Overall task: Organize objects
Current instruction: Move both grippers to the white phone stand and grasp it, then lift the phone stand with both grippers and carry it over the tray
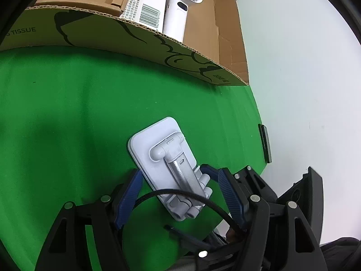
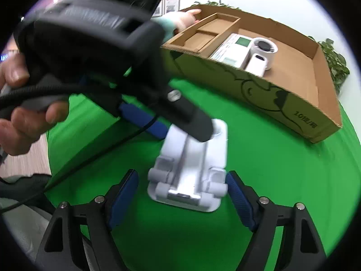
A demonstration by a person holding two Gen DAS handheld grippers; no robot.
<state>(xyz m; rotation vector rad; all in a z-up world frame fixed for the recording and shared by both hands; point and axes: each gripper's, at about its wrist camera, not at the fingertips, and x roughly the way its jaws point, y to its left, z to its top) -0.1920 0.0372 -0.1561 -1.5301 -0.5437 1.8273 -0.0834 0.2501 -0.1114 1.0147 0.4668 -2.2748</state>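
Observation:
A white folded phone stand [image 1: 158,155] [image 2: 191,158] lies flat on the green cloth [image 1: 67,113]. My left gripper [image 1: 179,174] straddles one end of it; green shows between the right pad and the stand, so the jaws stand open. In the right wrist view the left gripper [image 2: 183,134] reaches in from the upper left, blurred, over the stand's far end. My right gripper [image 2: 181,173] straddles the near end, open, with a gap of cloth beside its left pad.
A low cardboard box [image 1: 101,29] [image 2: 259,90] stands behind the stand, holding a white handheld fan [image 1: 180,11] [image 2: 261,54], a printed white carton [image 1: 146,4] and a cardboard insert [image 2: 209,31]. A person's hand [image 2: 187,18] rests at its far corner. A dark flat object [image 1: 265,142] lies at the cloth's edge.

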